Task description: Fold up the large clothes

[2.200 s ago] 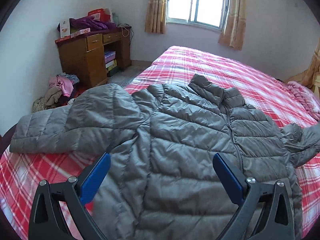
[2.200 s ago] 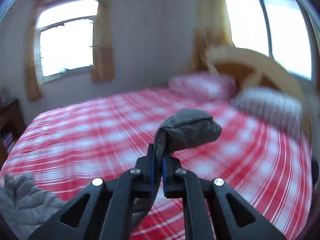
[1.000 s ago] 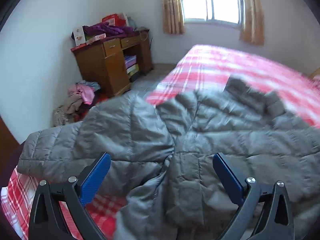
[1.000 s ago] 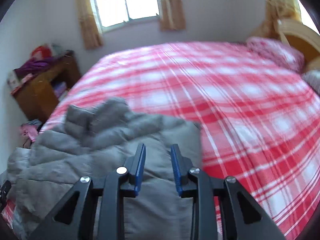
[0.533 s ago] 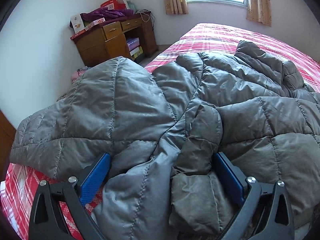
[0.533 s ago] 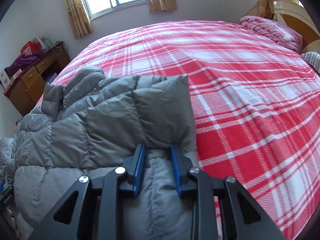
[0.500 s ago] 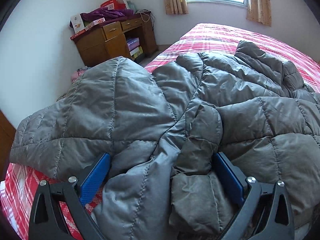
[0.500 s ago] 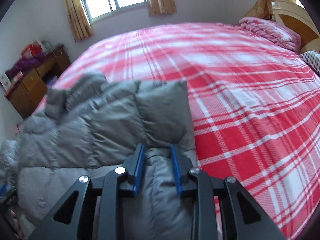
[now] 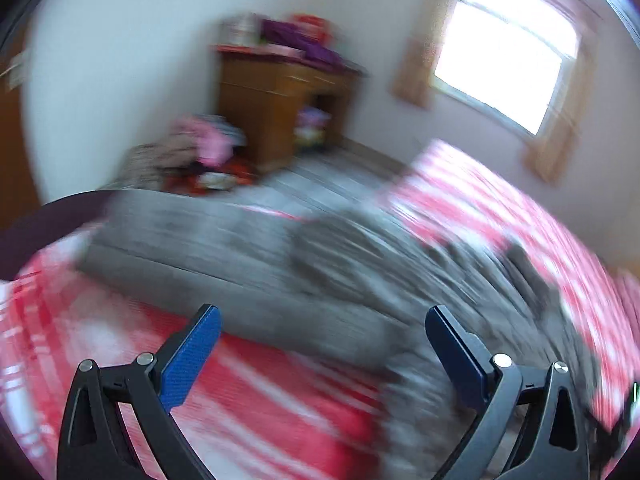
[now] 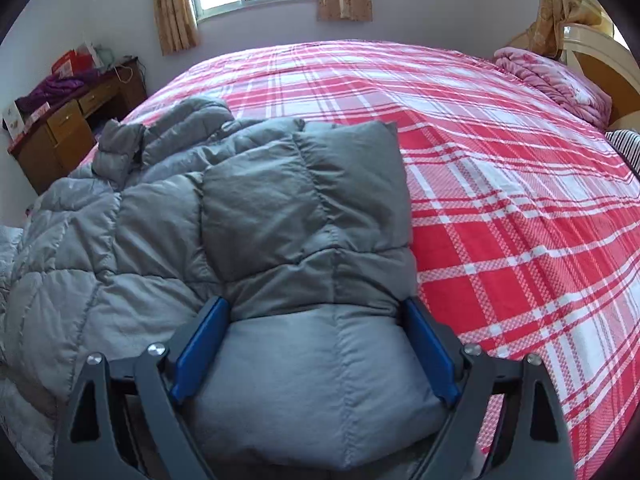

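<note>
One grey puffer jacket (image 10: 168, 216) lies at the near left corner of the bed (image 10: 500, 184), its sleeve (image 10: 312, 216) folded across the body. The right gripper (image 10: 314, 344) has just opened its jaws; the sleeve sits between them, released. The left gripper (image 9: 320, 344) gapes wide, holding nothing, above the blurred jacket (image 9: 280, 264).

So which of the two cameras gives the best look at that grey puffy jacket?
The right wrist view: the grey jacket is sharp there, its sleeve folded across it. In the left wrist view the jacket is only a motion-blurred grey smear.
</note>
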A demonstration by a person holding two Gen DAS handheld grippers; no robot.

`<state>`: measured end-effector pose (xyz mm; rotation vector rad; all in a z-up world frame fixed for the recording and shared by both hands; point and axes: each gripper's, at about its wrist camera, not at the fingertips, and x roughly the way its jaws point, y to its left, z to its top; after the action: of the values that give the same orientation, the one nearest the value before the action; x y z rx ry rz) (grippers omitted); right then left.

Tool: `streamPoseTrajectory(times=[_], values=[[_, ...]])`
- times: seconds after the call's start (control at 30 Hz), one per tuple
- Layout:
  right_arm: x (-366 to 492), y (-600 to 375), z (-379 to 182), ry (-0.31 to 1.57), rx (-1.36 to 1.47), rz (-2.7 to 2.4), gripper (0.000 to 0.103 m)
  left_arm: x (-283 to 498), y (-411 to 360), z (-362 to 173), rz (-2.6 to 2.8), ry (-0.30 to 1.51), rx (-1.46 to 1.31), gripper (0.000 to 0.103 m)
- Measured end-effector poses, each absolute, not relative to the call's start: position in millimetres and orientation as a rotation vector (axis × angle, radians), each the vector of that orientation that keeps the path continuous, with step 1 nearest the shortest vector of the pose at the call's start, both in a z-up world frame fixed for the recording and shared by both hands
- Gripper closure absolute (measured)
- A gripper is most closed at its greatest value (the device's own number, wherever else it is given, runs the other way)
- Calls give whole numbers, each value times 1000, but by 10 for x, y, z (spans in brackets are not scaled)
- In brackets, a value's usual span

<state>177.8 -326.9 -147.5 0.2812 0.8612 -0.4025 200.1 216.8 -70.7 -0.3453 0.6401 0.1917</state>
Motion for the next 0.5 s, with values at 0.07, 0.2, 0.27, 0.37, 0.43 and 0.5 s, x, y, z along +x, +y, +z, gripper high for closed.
streamPoseTrajectory(times=[0.07,0.2,0.27,0.37,0.43,0.5], values=[[1776,-3256,-1455,853,275,-408,13,2002,2691,-730,374,631,-393,1],[1789,-3221,-1452,855,246,-421,13,2129,3396,-933,644,680,-410,1],[1793,-3199,-1455,860,238,-425,13,2249,3625,-1133,660,769,-466,1],[1817,-3188,-1471,873,227,-430,13,2339,3727,-1372,603,832,-594,1],[1824,-3182,-1480,879,220,-433,12,2371,3697,-1456,559,830,-631,2],[1827,-3186,-1490,884,219,-430,12,2394,3603,-1518,552,818,-608,27]])
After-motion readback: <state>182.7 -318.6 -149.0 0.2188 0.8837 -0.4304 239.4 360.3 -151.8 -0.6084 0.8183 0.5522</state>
